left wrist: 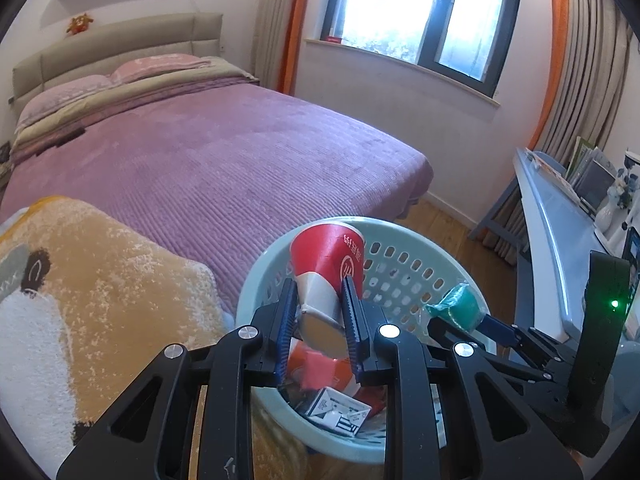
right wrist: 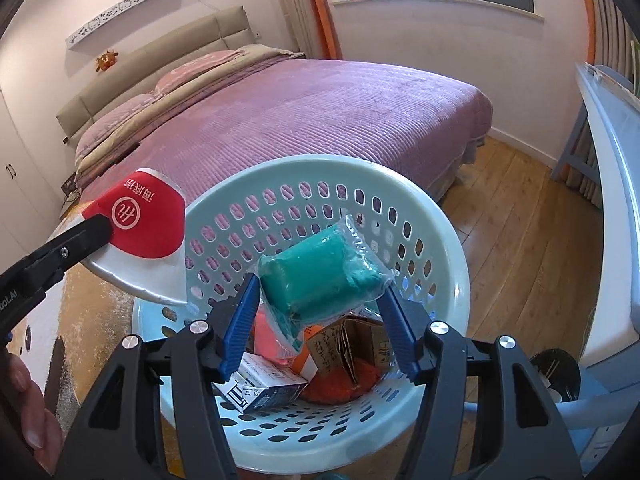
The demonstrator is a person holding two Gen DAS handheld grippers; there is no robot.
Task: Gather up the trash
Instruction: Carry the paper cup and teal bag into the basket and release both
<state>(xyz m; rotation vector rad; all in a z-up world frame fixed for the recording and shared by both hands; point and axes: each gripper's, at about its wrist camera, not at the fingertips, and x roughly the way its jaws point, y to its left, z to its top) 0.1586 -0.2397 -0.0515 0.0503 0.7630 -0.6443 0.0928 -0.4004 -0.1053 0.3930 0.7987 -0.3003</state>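
Closest in, the left gripper (left wrist: pixel 320 308) is clamped on a flattened red-and-white paper cup (left wrist: pixel 330 276), blue pads pinching its white base while the red mouth end pokes up over the near rim of the pale blue basket (left wrist: pixel 256 280). Alongside it, the right gripper (right wrist: pixel 320 320) has a teal packet in clear wrap (right wrist: pixel 320 276) squeezed between its blue fingers (right wrist: pixel 240 320), hanging right over the open mouth of the basket; from this side the cup sits out past the basket's left rim. A bit of a hand (right wrist: pixel 28 412) shows at the lower left edge. Down inside the basket: a small white printed box (right wrist: pixel 260 388) toward the near left, a brown cardboard piece (right wrist: pixel 352 344) toward the right, and orange-red wrappers (right wrist: pixel 340 384) between and under them. The basket stands on the wooden floor (right wrist: pixel 520 240), touching the edge of an orange and white shaggy rug (left wrist: pixel 100 280) on its left. To the right runs a white desk (left wrist: pixel 552 220). Beyond the basket stretches the bed with the purple cover (left wrist: pixel 220 152), pink pillows (left wrist: pixel 156 64) at the headboard, and furthest back the bright window (left wrist: pixel 416 12) with orange-edged curtains (left wrist: pixel 560 60).
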